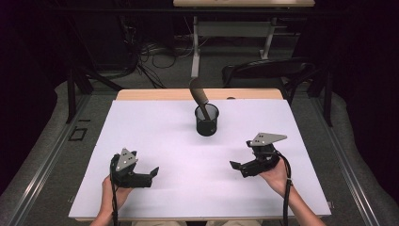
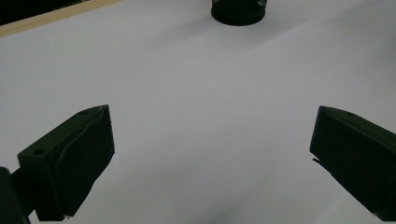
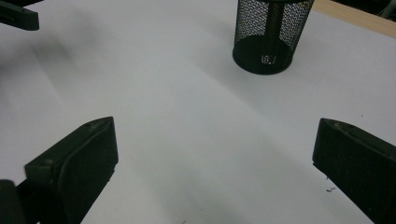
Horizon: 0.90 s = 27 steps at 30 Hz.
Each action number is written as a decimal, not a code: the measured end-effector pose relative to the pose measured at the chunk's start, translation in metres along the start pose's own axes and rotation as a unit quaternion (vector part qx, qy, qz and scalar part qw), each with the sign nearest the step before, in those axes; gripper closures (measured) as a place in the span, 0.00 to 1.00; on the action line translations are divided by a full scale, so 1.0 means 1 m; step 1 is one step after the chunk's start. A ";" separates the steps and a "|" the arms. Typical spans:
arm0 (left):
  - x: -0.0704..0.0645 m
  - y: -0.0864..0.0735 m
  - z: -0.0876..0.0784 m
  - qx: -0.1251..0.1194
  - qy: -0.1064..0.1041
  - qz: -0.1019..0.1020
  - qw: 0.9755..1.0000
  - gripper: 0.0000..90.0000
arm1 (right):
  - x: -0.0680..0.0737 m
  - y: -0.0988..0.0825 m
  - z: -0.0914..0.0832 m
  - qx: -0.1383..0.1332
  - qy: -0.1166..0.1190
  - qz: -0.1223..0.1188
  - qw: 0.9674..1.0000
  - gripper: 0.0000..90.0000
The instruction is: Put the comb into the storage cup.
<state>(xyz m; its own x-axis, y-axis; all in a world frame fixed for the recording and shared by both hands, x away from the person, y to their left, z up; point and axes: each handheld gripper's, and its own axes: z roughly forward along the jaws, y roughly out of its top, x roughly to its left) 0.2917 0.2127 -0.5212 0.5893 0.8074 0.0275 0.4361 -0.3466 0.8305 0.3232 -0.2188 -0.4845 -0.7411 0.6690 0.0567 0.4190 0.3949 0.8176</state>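
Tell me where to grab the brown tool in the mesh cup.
Probably grip the brown tool on its exposed upper part above the black mesh cup rim, coming from above. Its lower end sits inside the cup and it leans up-left, so the open right hand-held gripper should tilt to match.

A white sheet (image 1: 155, 141) is covering the wooden table (image 1: 155, 94); behind, cables (image 1: 155, 59) are lying on the floor.
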 end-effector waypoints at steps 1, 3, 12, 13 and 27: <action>0.000 -0.001 -0.001 0.000 0.000 -0.001 1.000 0.00 | 0.000 -0.002 -0.001 0.000 -0.001 0.000 1.000 0.00; 0.001 -0.002 -0.002 0.002 0.000 -0.001 1.000 0.00 | 0.000 -0.006 -0.002 0.004 -0.002 0.003 1.000 0.00; 0.002 -0.011 -0.008 0.006 0.004 -0.008 1.000 0.00 | 0.004 -0.021 -0.009 0.007 -0.010 0.007 1.000 0.00; 0.001 -0.012 -0.009 0.009 0.003 -0.006 1.000 0.00 | 0.004 -0.022 -0.010 0.006 -0.010 0.008 1.000 0.00; -0.001 -0.024 -0.019 0.009 0.007 -0.013 1.000 0.00 | 0.012 -0.046 -0.026 -0.001 -0.019 0.017 1.000 0.00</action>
<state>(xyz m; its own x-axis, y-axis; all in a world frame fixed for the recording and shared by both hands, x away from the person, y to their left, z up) 0.2677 0.2293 -0.5302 0.5679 0.8230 0.0139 0.4641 -0.3340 0.8204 0.2816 -0.2454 -0.5062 -0.7062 0.7053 0.0623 0.4424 0.3709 0.8166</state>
